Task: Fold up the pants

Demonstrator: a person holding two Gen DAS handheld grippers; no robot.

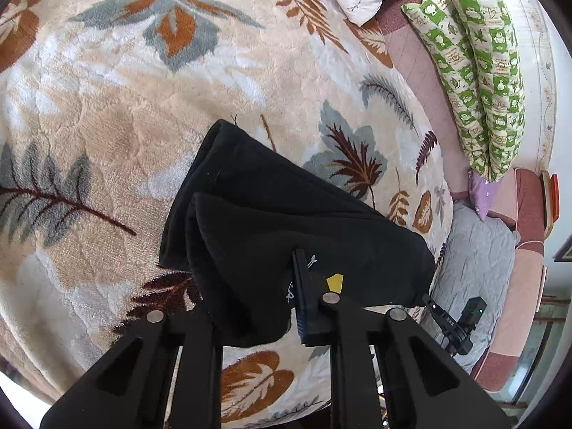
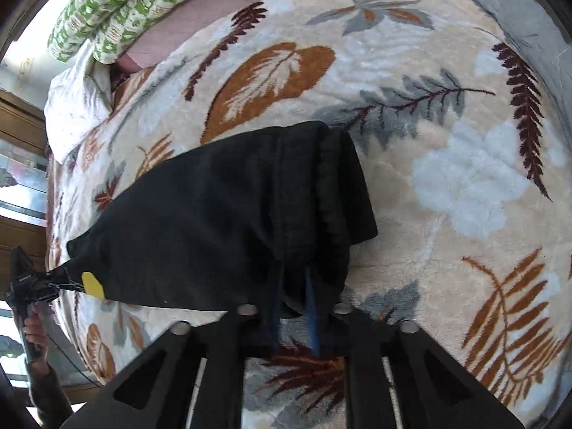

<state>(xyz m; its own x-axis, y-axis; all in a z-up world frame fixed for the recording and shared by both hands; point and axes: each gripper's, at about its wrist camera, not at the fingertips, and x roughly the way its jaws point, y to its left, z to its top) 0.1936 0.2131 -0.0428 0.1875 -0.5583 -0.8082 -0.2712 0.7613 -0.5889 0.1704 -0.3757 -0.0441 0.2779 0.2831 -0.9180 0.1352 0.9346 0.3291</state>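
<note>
Both grippers, left [image 1: 261, 307] and right [image 2: 295, 312], are clamped on the black pants [image 1: 286, 214]. Judgement: keep the held edge taut and level, then lay it square on the blanket [image 1: 107, 125].

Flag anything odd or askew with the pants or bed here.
Black fleece pants hang stretched between both grippers over the leaf-print blanket; folded layers sit offset, edges unaligned. Nothing torn or spilled.

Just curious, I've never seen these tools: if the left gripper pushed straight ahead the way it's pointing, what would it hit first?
Probably the black pants it already grips, then the leaf-patterned blanket beneath; depth is hard to judge.
</note>
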